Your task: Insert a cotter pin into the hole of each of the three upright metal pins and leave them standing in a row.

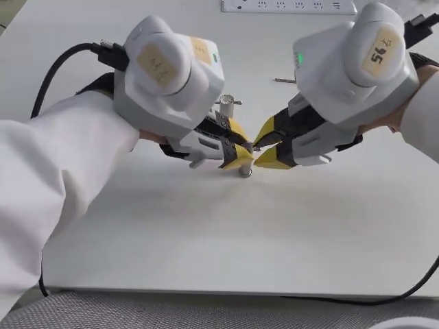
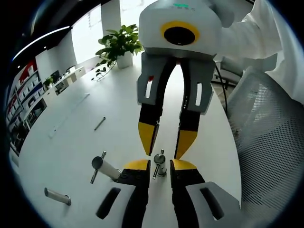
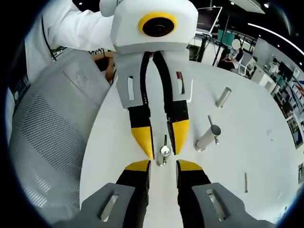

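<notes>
sleeve [image 1: 55, 178]: white, far left of the head view, running to the left gripper.
left gripper [image 1: 238, 146]: comes in from the left, low over the table [image 1: 206, 226], tips facing the right gripper's tips.
left fingers [image 2: 137, 165]: a narrow gap, a little wider than the pin. One yellow tip sits each side of the pin, very close. Can't tell whether they clamp it.
second pin [image 1: 228, 103]: upright just behind the left gripper's tips, apart from both grippers. A cotter [image 2: 97, 168] goes across it near the top.
pin [image 2: 160, 164]: upright on the table, between the two grippers where all four tips converge. In the left gripper view it sits inside that gripper's tips.
pin cotter [image 3: 165, 141]: thin rod crossing the pin's head and running out between the left tips. Can't tell if it is through the hole.
right gripper [image 1: 266, 146]: comes in from the right, tips almost meeting the left gripper's.
right fingers [image 3: 190, 166]: parted, gap clearly wider than the pin. The pin's head lies just past the tips, and nothing is clamped.
loose cotter [image 1: 285, 80]: flat on the table behind the right gripper, well apart from the pins.
third pin [image 3: 223, 97]: beyond the second pin, apart from it. Can't tell if it stands upright.
</notes>
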Demonstrator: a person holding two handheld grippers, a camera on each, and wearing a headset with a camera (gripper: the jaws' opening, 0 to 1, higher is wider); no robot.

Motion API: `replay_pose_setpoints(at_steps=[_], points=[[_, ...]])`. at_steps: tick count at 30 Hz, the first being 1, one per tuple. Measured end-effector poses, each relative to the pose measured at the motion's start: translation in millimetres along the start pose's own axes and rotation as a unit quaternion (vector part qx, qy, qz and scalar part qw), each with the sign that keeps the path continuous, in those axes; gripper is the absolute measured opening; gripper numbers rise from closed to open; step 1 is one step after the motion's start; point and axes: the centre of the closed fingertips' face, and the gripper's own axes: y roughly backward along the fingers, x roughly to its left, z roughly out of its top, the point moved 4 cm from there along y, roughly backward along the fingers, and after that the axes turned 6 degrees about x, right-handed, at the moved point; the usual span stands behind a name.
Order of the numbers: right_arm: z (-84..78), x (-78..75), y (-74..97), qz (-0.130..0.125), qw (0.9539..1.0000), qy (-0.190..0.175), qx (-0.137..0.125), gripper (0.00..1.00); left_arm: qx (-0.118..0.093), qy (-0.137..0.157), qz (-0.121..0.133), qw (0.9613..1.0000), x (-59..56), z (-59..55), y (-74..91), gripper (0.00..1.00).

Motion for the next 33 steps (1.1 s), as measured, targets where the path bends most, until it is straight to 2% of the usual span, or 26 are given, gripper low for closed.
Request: replay_pose_setpoints(at_steps=[3,7,8,11,13,17,20,22,24,28,33], points=[[-5.5,1.7,0.9,-0.001,0.9998,-0.019,-0.003,0.14,-0.001,-0.001,0.003,1.0,-0.6,-1.1,0.9,0.31],[-6.4,5.8,2.1,0.004,0.9978,-0.059,-0.031,0.13,-0.007,0.006,0.002,1.0,-2.3,-6.2,5.5,0.37],[-6.7,6.3,2.5,0.004,0.9971,-0.066,-0.036,0.12,-0.009,0.01,-0.002,0.9999,-4.0,-7.3,6.9,0.42],[-5.9,6.6,3.5,0.0,0.9936,-0.096,-0.059,0.13,-0.029,0.036,-0.016,0.9988,-10.9,-9.7,12.7,0.61],[-5.2,6.0,3.8,-0.004,0.9909,-0.113,-0.074,0.13,-0.052,0.062,-0.019,0.9965,-15.2,-12.1,18.7,0.71],[-3.2,6.5,3.1,-0.007,0.9878,-0.129,-0.088,0.12,-0.067,0.087,-0.022,0.9937,-20.0,-21.3,26.9,0.88],[-1.2,6.4,1.8,-0.009,0.986,-0.137,-0.095,0.12,-0.073,0.111,-0.009,0.9911,-19.5,-30.2,31.3,0.99],[-0.1,6.9,-0.2,-0.01,0.9852,-0.141,-0.098,0.11,-0.068,0.116,-0.003,0.991,-20.0,-36.1,34.0,0.99],[1.5,7.8,-2.1,-0.009,0.9848,-0.142,-0.1,0.1,-0.073,0.127,0.001,0.9891,-21.4,-39.6,37.1,0.99],[2.1,8.1,-6.2,-0.01,0.9842,-0.145,-0.101,0.09,-0.086,0.146,0.006,0.9856,-24.5,-40.6,43.0,0.99],[4.5,7.6,-9.0,-0.014,0.984,-0.146,-0.101,0.07,-0.084,0.149,0.01,0.9852,-28.2,-39.9,46.2,0.99]])
